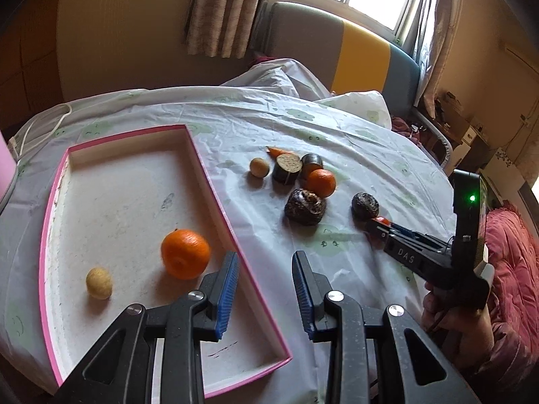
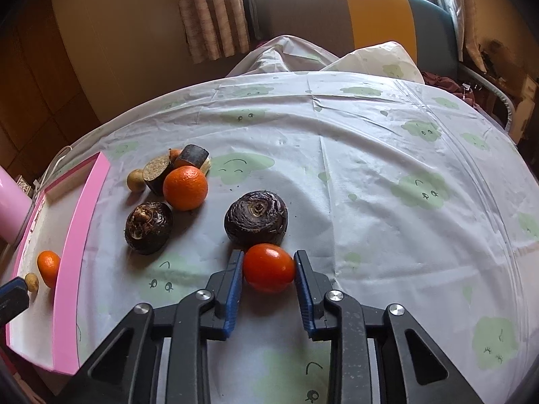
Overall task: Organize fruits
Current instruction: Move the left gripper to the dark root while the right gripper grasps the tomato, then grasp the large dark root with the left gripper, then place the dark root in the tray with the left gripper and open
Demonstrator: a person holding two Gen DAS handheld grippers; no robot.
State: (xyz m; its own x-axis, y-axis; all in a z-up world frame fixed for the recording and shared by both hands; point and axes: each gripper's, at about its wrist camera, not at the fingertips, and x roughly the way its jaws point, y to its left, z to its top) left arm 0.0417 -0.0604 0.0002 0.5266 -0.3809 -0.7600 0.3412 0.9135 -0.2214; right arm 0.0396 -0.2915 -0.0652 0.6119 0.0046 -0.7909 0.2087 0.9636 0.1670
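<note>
A pink-rimmed white tray (image 1: 215,181) holds an orange mandarin (image 1: 185,254) and a small tan round fruit (image 1: 99,283). My left gripper (image 1: 265,262) is open and empty, straddling the tray's right rim. My right gripper (image 2: 268,262) is shut on a red tomato (image 2: 268,267) resting on the table, just in front of a dark round root (image 2: 256,218). On the cloth lie another mandarin (image 2: 185,187), a second dark root (image 2: 148,227), two dark cut cylinders (image 2: 157,173), a tan ball (image 2: 135,179) and a carrot piece (image 1: 278,150).
The table wears a white cloth with green prints (image 2: 370,168). A pink cylinder (image 2: 11,210) stands at the far left by the tray. A striped sofa (image 1: 353,54) and curtains are behind the table. The right gripper (image 1: 379,227) shows in the left wrist view.
</note>
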